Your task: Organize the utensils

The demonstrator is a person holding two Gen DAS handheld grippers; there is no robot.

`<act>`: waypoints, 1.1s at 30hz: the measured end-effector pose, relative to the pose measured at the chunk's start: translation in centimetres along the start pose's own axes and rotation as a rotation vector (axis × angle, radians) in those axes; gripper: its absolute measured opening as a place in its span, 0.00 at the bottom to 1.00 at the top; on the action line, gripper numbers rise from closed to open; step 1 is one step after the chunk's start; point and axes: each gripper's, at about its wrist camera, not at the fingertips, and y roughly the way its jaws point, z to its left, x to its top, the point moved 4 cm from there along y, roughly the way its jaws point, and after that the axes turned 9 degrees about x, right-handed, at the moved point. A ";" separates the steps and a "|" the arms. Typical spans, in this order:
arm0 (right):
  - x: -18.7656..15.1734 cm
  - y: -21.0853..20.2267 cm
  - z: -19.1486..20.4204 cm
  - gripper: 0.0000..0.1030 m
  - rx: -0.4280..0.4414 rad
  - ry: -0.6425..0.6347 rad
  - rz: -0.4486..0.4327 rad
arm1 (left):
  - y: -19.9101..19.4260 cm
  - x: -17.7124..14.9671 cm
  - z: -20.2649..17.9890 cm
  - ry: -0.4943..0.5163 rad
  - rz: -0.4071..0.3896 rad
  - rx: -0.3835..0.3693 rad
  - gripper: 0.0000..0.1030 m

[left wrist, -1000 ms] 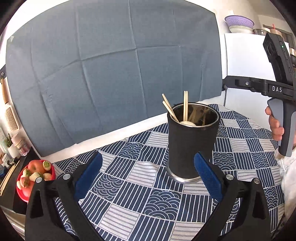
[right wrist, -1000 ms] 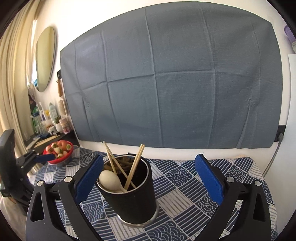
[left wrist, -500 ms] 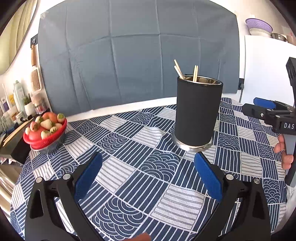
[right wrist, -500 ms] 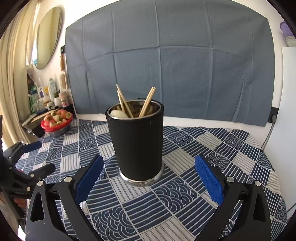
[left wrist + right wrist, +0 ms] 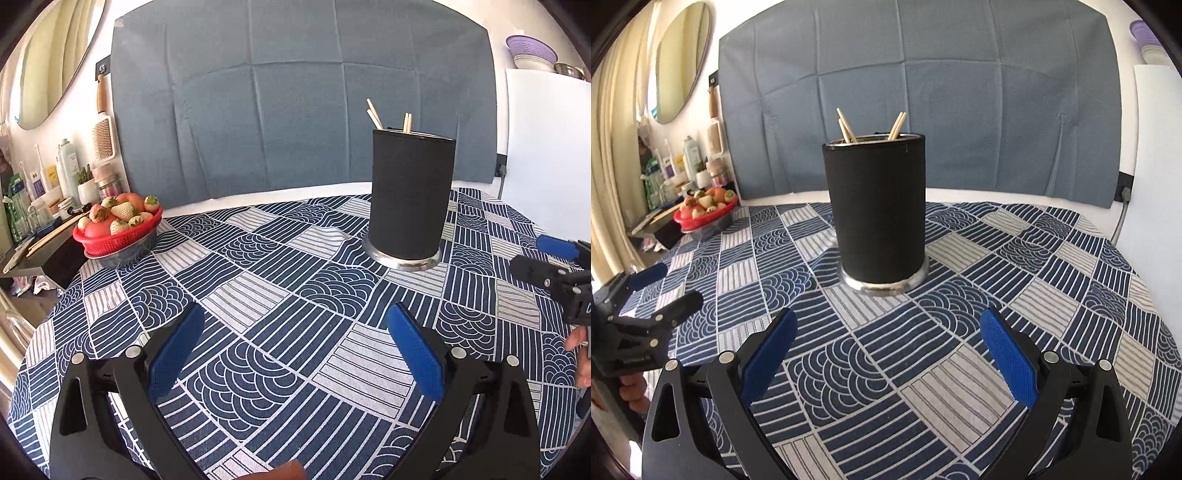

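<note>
A black utensil holder [image 5: 410, 195] with a metal base stands upright on the patterned tablecloth [image 5: 258, 295]; it also shows in the right wrist view [image 5: 877, 210]. Wooden chopstick tips [image 5: 375, 118] stick out of its top, as in the right wrist view [image 5: 846, 127]. My left gripper [image 5: 295, 354] is open and empty, low over the cloth, well short of the holder. My right gripper [image 5: 886, 354] is open and empty, facing the holder from the front. Each gripper shows at the other view's edge, the right one [image 5: 554, 266] and the left one [image 5: 646, 306].
A red basket of strawberries and fruit [image 5: 118, 225] sits at the table's left edge, also in the right wrist view [image 5: 705, 210]. A side shelf with bottles [image 5: 44, 184] and loose chopsticks stands beyond it. A grey cloth [image 5: 295, 110] covers the back wall. A white appliance [image 5: 546, 129] stands at right.
Both grippers have pulled back and dropped lower, away from the holder. The holder now stands farther off and its inside is hidden. Both stayed open and empty.
</note>
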 end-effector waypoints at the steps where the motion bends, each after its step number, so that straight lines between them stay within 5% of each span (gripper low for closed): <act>1: -0.3 0.0 0.1 0.92 -0.012 0.003 -0.003 | -0.1 0.0 0.3 -0.015 -0.003 -0.011 0.94; 33: -0.9 -0.4 1.6 0.92 -0.061 -0.042 -0.051 | -1.0 -0.1 0.1 0.010 -0.037 -0.017 0.94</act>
